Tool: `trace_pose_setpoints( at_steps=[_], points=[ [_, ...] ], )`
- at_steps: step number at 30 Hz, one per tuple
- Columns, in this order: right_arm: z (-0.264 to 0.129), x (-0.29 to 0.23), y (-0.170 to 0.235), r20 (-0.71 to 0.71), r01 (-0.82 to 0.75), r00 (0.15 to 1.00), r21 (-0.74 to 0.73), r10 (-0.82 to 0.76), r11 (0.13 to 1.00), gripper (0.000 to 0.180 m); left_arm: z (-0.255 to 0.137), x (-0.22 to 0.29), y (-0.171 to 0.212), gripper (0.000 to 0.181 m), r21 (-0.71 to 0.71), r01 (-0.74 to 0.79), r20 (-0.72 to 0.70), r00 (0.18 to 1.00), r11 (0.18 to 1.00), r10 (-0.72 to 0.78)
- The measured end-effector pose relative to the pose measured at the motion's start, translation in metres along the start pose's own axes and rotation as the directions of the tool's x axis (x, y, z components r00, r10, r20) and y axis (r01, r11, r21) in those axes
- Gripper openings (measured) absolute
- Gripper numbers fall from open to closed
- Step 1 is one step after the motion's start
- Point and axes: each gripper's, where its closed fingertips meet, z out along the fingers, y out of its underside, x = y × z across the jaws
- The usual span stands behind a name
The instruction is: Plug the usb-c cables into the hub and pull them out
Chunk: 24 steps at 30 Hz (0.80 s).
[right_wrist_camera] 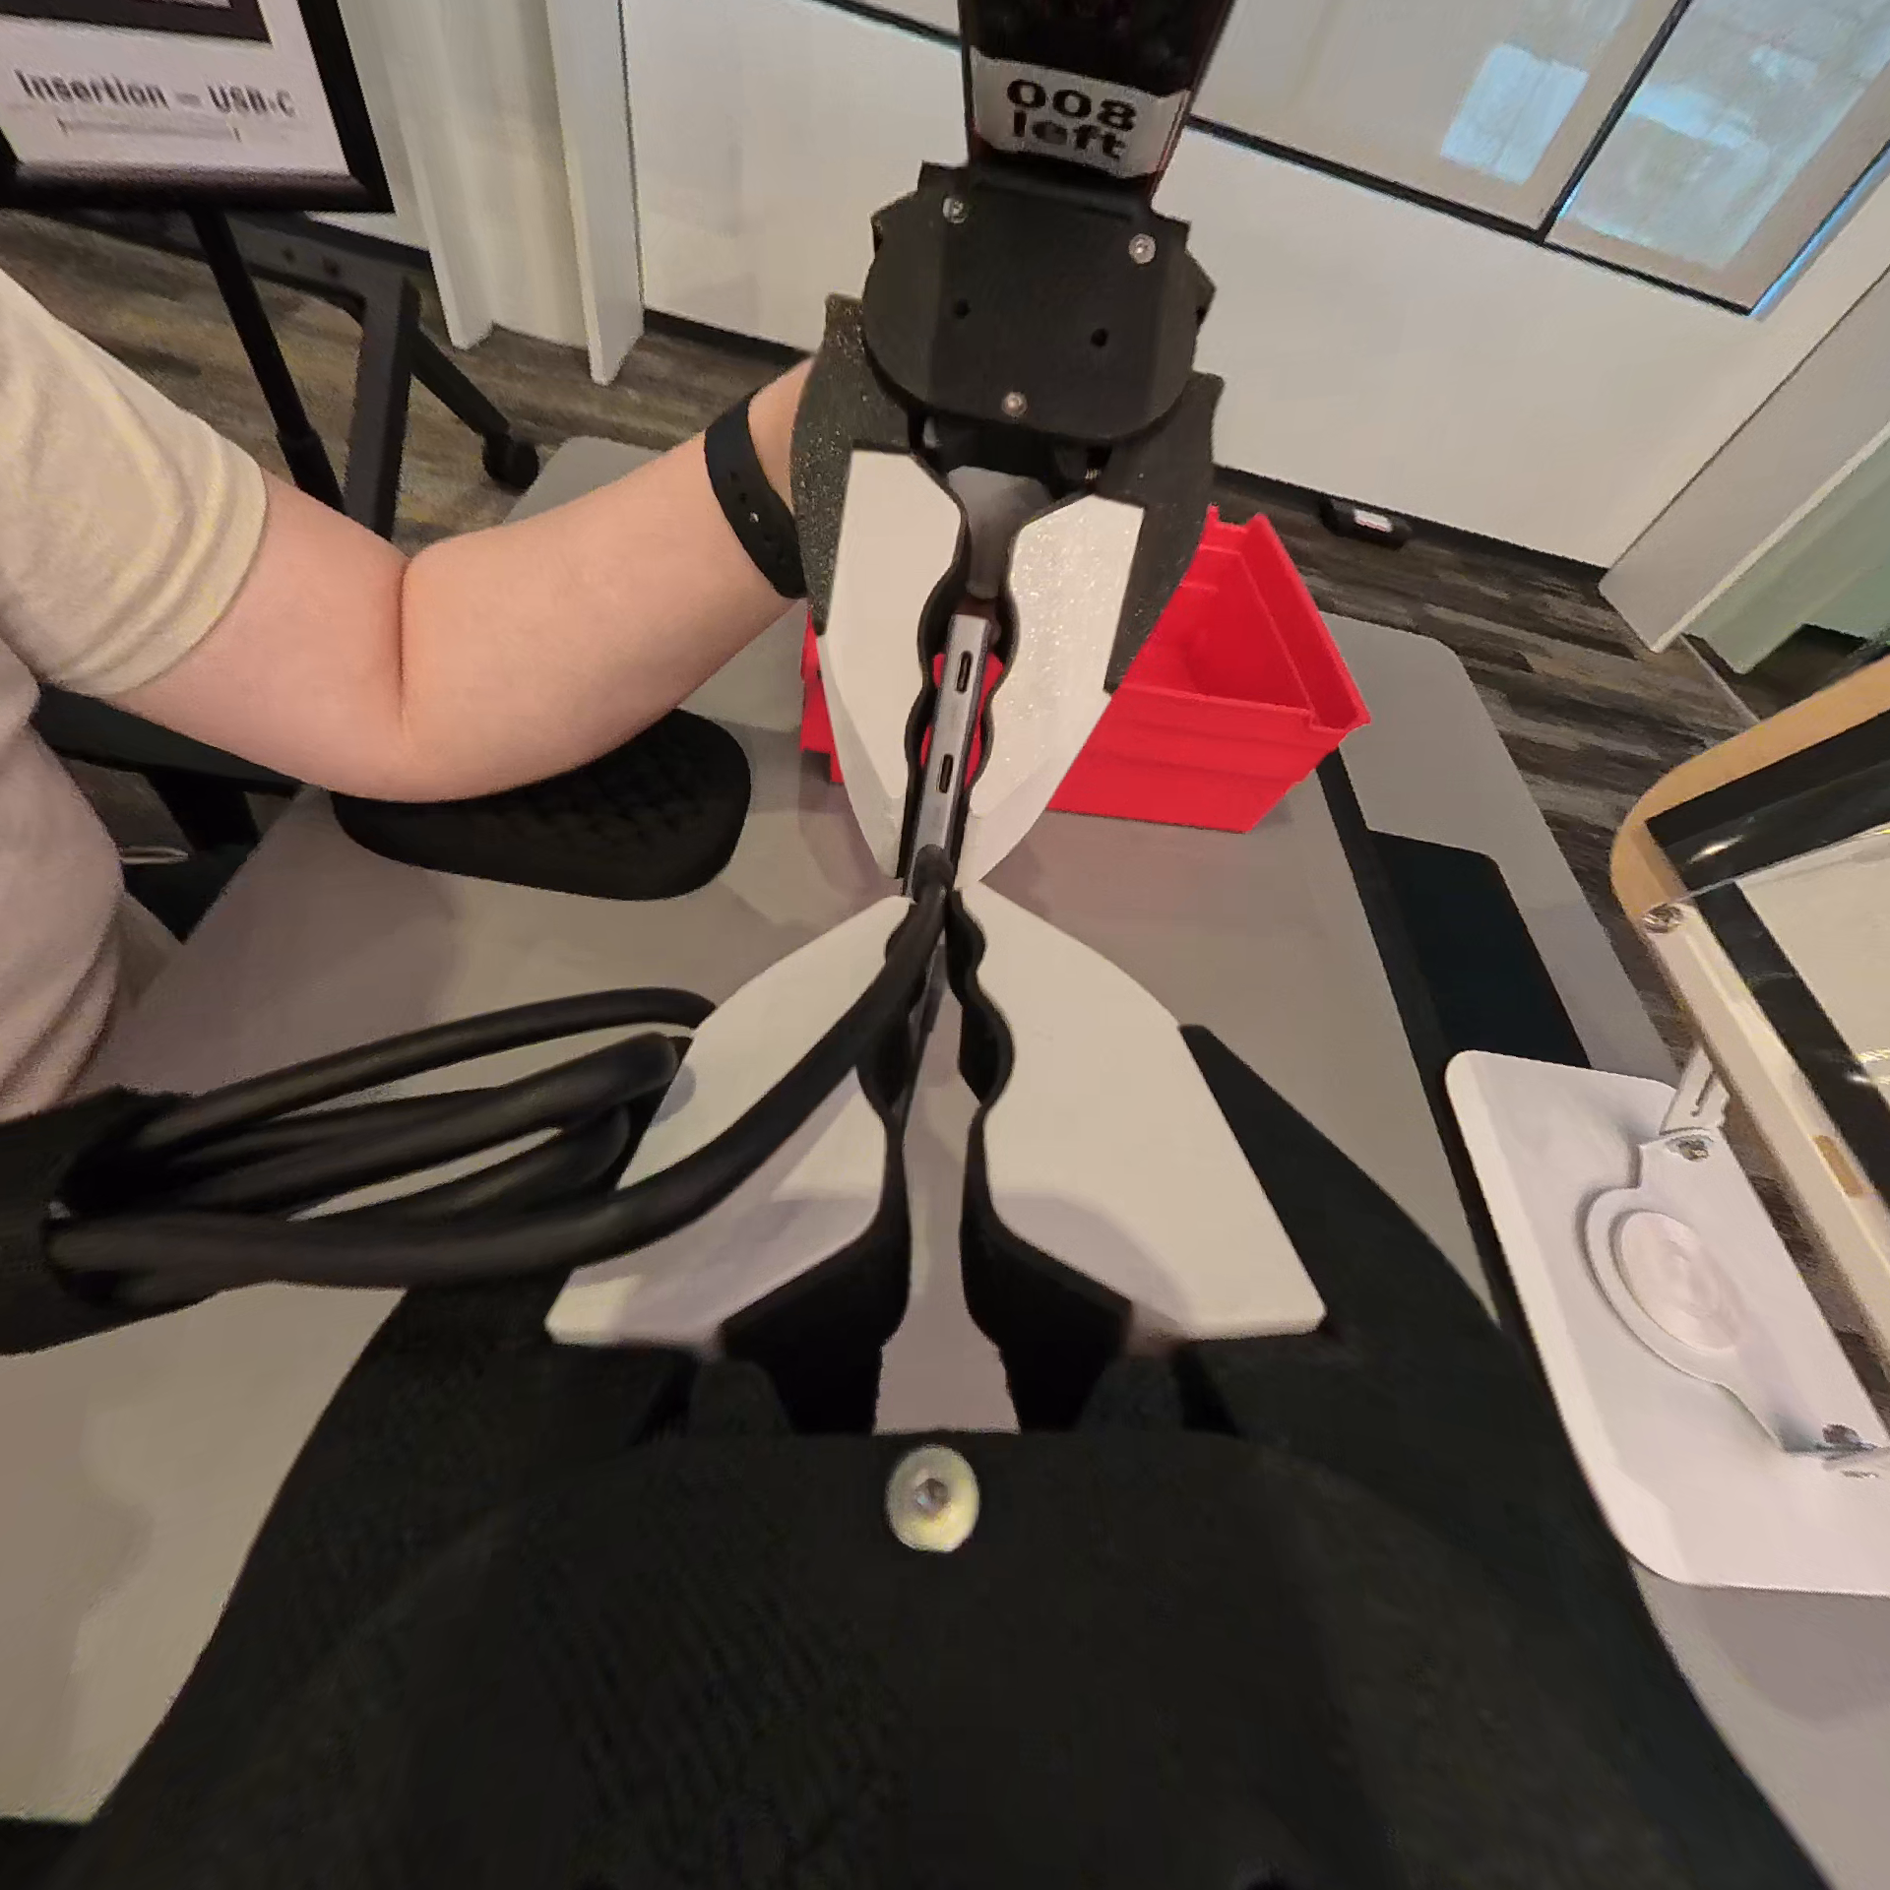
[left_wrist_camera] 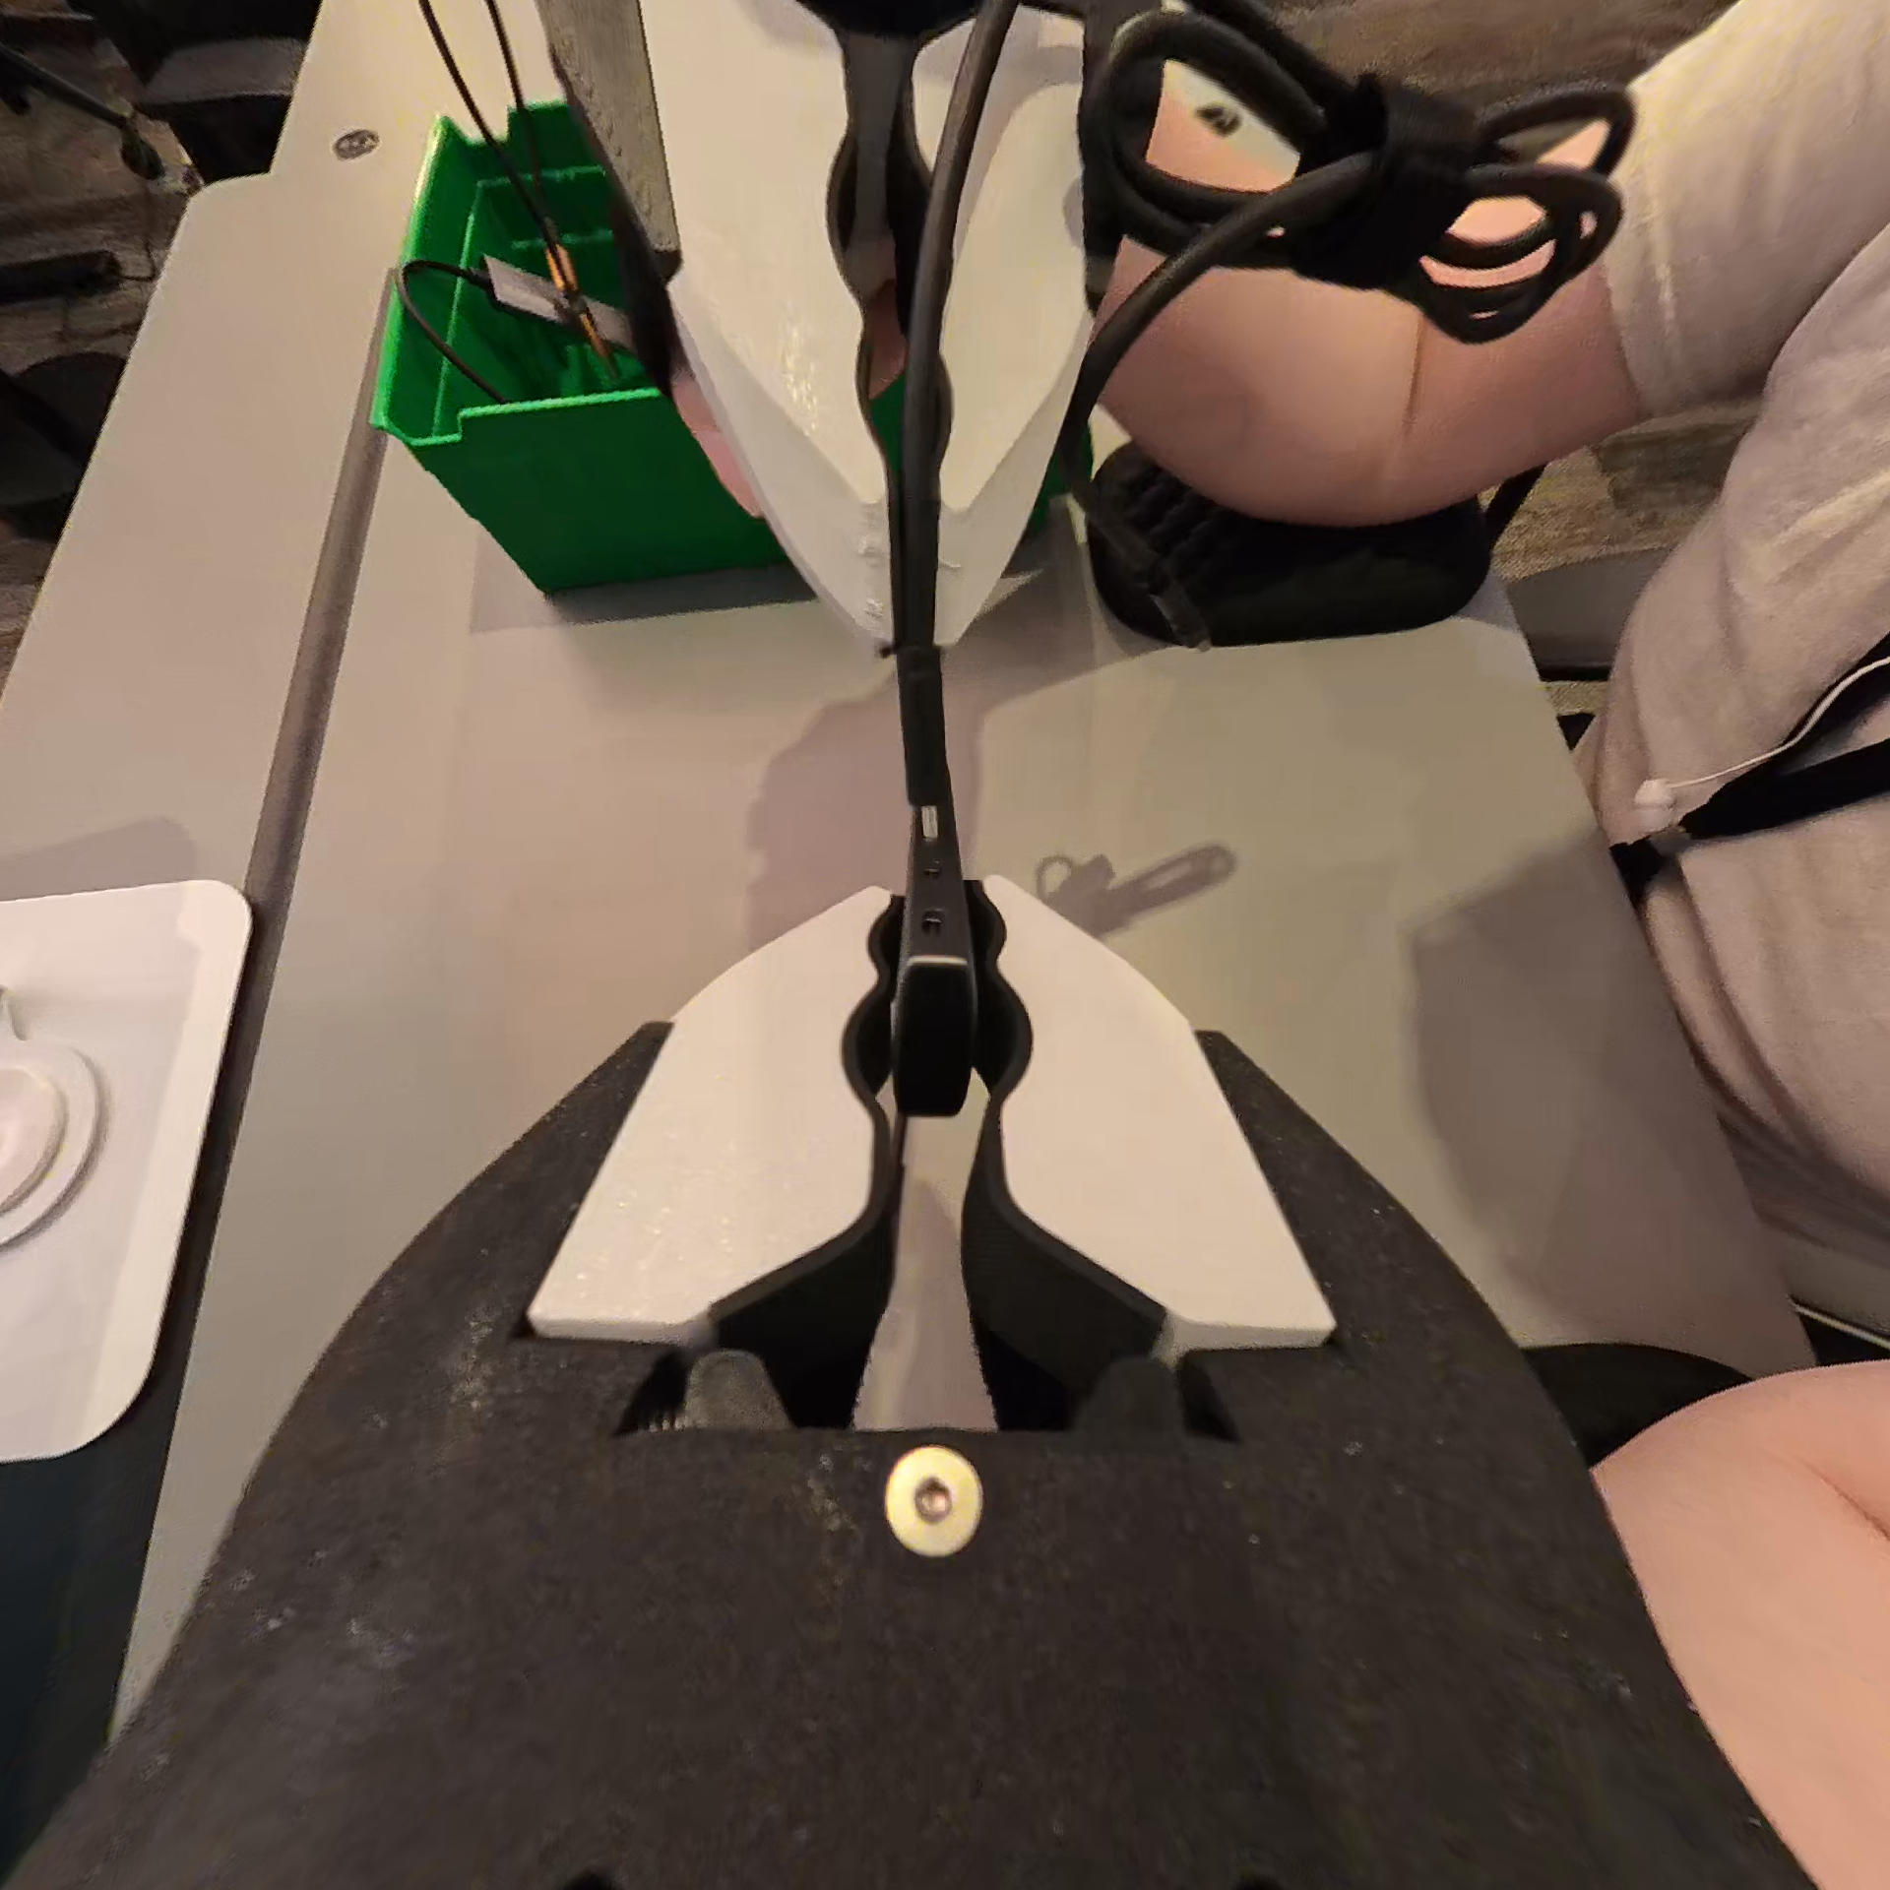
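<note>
Left gripper (left_wrist_camera: 933,1007) fingers clamp slim grey metal hub (left_wrist_camera: 931,1033); right gripper (right_wrist_camera: 936,1007) fingers pinch black usb-c cable (right_wrist_camera: 910,982) at hub's end. Plug looks seated; two ports empty.

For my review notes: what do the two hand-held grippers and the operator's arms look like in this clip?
Both the left hand-held gripper and the right hand-held gripper have white, wedge-shaped fingers with wavy black inner edges, set in a grainy black body with a silver screw. The left one carries a label on its handle. The person wears short pale sleeves and a black wristband.

green bin (left_wrist_camera: 573,450), red bin (right_wrist_camera: 1217,706), black cable (left_wrist_camera: 926,338)
</note>
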Motion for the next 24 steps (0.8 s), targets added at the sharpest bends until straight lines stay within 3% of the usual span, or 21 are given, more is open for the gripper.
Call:
trace_pose_setpoints(
  at_steps=[9, 24],
  points=[
    [-0.004, 0.004, 0.006, 0.015, -0.11, 0.994, -0.012, 0.11, 0.994, 0.004, 0.005, -0.004, -0.003, 0.009, -0.022, 0.039, 0.02, 0.999, 0.999, -0.038],
    [0.0, 0.013, 0.006, -0.01, -0.156, 0.988, 0.029, 0.156, 0.987, 0.008, 0.004, -0.017, 0.0, 0.009, -0.01, 0.118, 0.065, 0.991, 0.993, -0.117]
  ],
)
